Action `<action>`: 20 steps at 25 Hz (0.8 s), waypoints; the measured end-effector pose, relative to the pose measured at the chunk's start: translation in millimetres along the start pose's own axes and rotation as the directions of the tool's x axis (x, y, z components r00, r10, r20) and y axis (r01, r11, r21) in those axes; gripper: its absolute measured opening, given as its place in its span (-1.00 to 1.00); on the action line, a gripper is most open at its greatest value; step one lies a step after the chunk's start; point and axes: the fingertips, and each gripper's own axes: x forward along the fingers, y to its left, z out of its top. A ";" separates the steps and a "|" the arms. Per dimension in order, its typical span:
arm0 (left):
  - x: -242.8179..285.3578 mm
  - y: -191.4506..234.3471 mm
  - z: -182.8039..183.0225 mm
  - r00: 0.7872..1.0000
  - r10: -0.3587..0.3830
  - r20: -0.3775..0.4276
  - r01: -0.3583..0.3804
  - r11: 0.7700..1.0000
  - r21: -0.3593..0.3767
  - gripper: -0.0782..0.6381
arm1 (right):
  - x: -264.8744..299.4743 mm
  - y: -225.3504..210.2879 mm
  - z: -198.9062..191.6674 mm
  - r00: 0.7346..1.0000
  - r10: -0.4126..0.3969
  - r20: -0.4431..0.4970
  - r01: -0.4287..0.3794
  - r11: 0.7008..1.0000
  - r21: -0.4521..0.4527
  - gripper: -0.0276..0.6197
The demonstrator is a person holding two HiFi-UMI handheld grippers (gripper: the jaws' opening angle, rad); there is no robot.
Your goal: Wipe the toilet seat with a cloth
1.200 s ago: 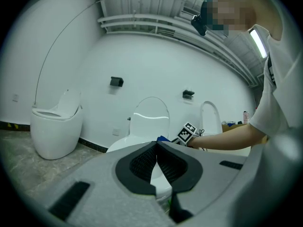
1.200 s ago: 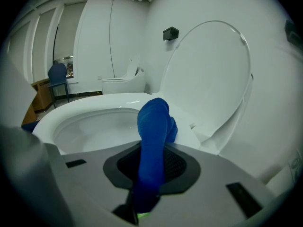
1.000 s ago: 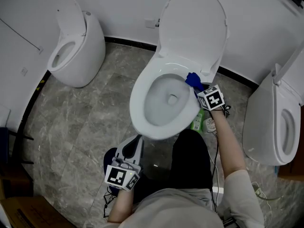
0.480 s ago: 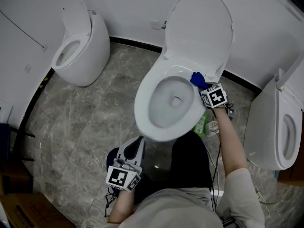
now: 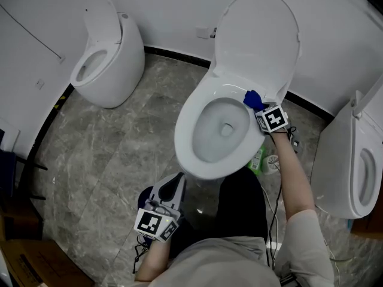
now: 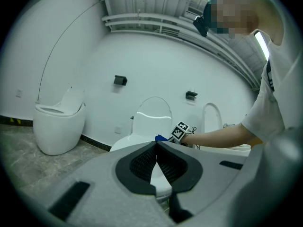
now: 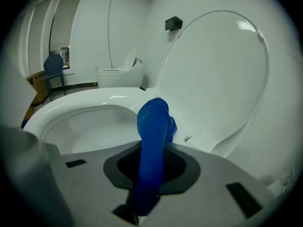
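A white toilet stands in the middle with its lid (image 5: 256, 37) raised and its seat (image 5: 197, 163) down. A blue cloth (image 5: 253, 99) (image 7: 154, 126) rests on the seat's right rear, near the hinge. My right gripper (image 5: 258, 108) (image 7: 152, 162) is shut on that cloth, the fabric bunched between its pads. My left gripper (image 5: 170, 187) (image 6: 156, 157) hangs low in front of the bowl, away from the seat, shut with nothing in it.
A second toilet (image 5: 108, 55) stands at the left wall and a third toilet (image 5: 353, 160) at the right. A green bottle (image 5: 258, 158) and cables lie on the marble floor beside the bowl. The person's dark trousers (image 5: 242, 202) are just in front.
My right gripper has slid the blue cloth a little further back along the seat's right side toward the hinge. My left gripper has stayed where it was.
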 end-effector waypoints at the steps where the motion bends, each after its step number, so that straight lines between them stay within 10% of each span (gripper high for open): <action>1: -0.3 -0.9 -0.8 1.000 -0.003 0.000 0.003 1.000 -0.006 -0.76 | 1.4 -0.8 1.4 1.000 -0.004 -0.008 0.004 1.000 -0.008 -0.70; 20: -24.7 11.5 -13.7 0.998 0.054 -0.023 -0.054 0.999 -0.002 -0.76 | 39.0 1.0 33.7 0.993 -0.048 -0.112 0.040 0.997 -0.071 -0.70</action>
